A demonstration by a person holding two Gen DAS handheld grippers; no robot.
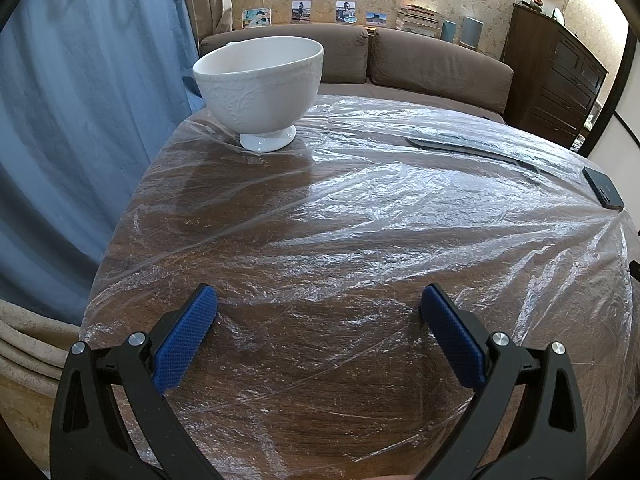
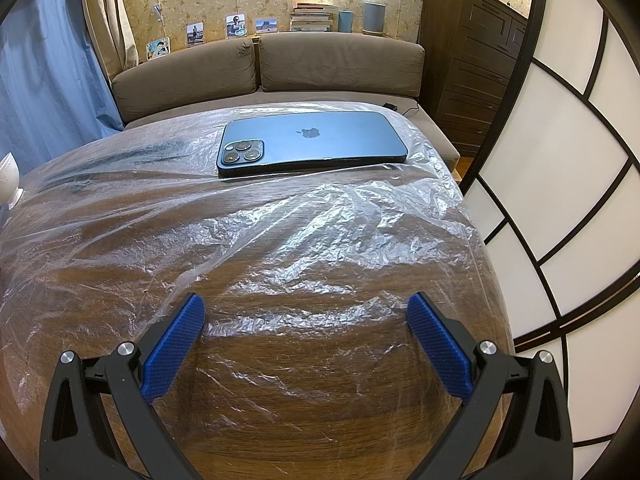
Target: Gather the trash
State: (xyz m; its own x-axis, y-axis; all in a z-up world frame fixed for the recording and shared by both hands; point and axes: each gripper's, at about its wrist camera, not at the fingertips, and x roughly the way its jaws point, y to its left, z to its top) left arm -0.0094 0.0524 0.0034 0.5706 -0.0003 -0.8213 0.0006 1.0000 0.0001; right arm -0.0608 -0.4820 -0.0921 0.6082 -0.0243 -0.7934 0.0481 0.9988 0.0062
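Note:
A crinkled clear plastic sheet point(image 1: 360, 208) lies spread over the wooden table point(image 1: 304, 420); it also shows in the right wrist view point(image 2: 280, 240). My left gripper point(image 1: 318, 300) is open and empty, low over the near part of the sheet. My right gripper point(image 2: 306, 308) is open and empty over the sheet near the table's right side. A white footed bowl point(image 1: 260, 84) stands on the sheet at the far left; its edge shows in the right wrist view point(image 2: 8, 176). A blue phone point(image 2: 308, 144) lies face down on the sheet at the far side.
A brown sofa point(image 2: 264, 64) stands behind the table. A blue curtain point(image 1: 80, 100) hangs at the left. A dark wooden dresser point(image 2: 472, 60) and a white-panelled screen point(image 2: 568, 160) stand at the right. The phone's corner shows in the left wrist view point(image 1: 604, 194).

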